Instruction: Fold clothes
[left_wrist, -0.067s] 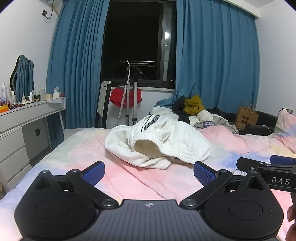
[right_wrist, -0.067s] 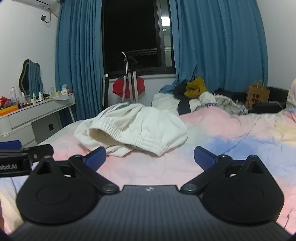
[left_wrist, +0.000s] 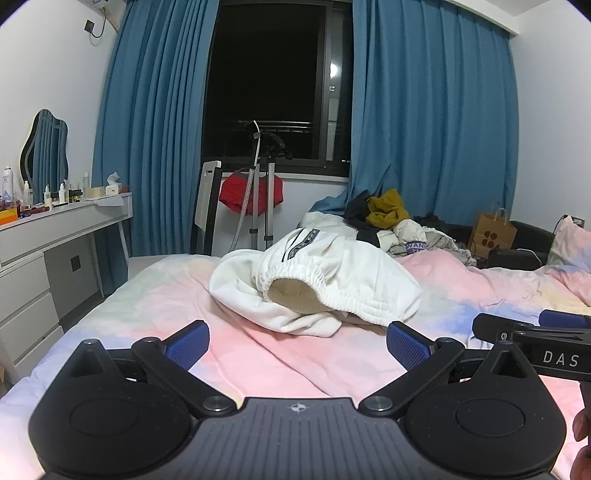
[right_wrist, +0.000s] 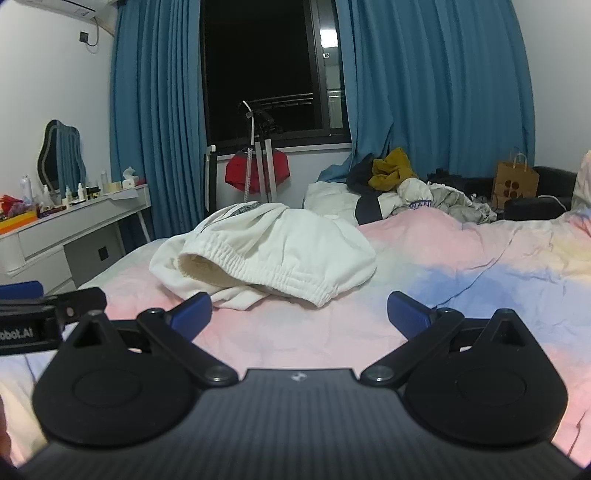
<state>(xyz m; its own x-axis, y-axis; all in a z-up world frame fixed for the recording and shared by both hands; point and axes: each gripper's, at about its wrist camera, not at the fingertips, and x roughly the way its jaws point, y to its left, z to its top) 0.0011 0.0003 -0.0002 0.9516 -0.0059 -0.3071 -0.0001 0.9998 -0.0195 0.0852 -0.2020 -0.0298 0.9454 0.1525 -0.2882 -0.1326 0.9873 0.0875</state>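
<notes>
A crumpled white garment with an elastic waistband (left_wrist: 325, 284) lies heaped on the pink and blue bed (left_wrist: 258, 350); it also shows in the right wrist view (right_wrist: 273, 254). My left gripper (left_wrist: 297, 343) is open and empty, a short way in front of the garment. My right gripper (right_wrist: 299, 314) is open and empty, also just short of the garment. The right gripper's body (left_wrist: 532, 343) shows at the right of the left wrist view, and the left gripper's body (right_wrist: 48, 317) at the left of the right wrist view.
A pile of other clothes (left_wrist: 391, 221) lies at the far side of the bed under blue curtains. A white dresser (left_wrist: 48, 251) stands at the left. A clothes steamer stand (left_wrist: 258, 199) and a chair are by the window. A paper bag (left_wrist: 493, 236) is at the far right.
</notes>
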